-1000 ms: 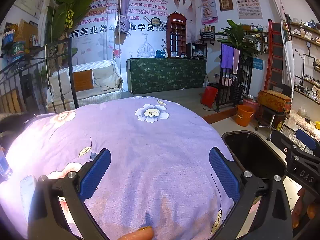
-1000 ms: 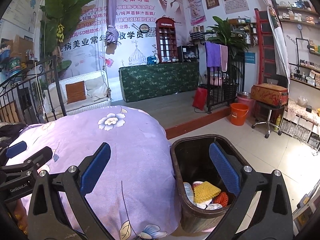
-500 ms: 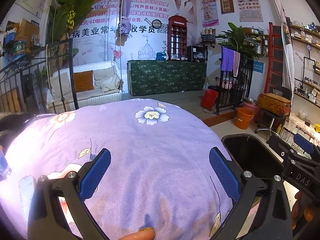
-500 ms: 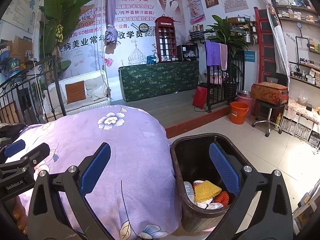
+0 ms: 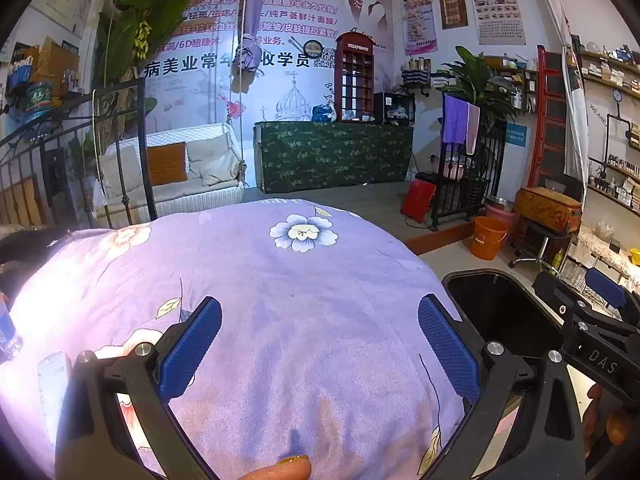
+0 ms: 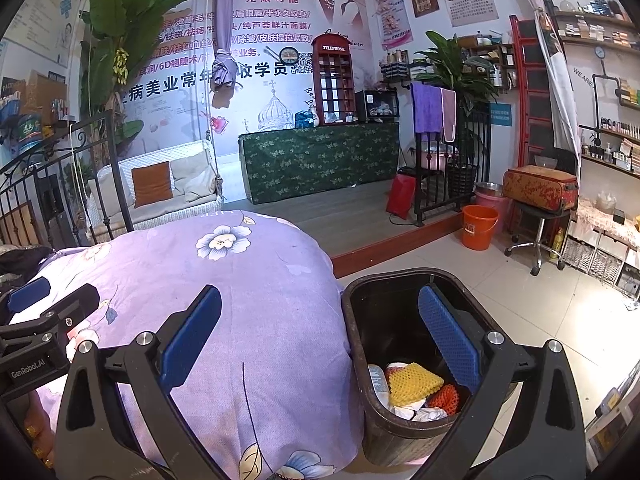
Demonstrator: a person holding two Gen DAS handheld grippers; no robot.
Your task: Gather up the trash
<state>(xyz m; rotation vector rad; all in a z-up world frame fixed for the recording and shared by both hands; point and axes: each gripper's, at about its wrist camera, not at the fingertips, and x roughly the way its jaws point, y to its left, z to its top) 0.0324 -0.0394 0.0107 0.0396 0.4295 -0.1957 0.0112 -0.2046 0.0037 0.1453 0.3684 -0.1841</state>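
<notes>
A black trash bin (image 6: pixel 360 344) stands on the floor against the right side of the purple flowered bedcover (image 6: pixel 240 280). It holds trash: a yellow foam net (image 6: pixel 414 380), an orange net (image 6: pixel 446 396) and white wrappers (image 6: pixel 416 412). My right gripper (image 6: pixel 320 340) is open and empty, held over the bin's left rim. My left gripper (image 5: pixel 320 344) is open and empty above the bedcover (image 5: pixel 300 300); the bin (image 5: pixel 500 316) lies to its right. No loose trash shows on the cover.
A phone (image 5: pixel 52 380) and a bottle (image 5: pixel 8 332) lie at the cover's left edge. An orange bucket (image 6: pixel 478 226), a stool with a red case (image 6: pixel 540 192) and a raised wooden step (image 6: pixel 400 244) stand beyond the bin. A metal bed rail (image 5: pixel 80 160) runs at left.
Almost nothing. Both grippers stay open and drift slightly; the bin and bedcover have not moved.
</notes>
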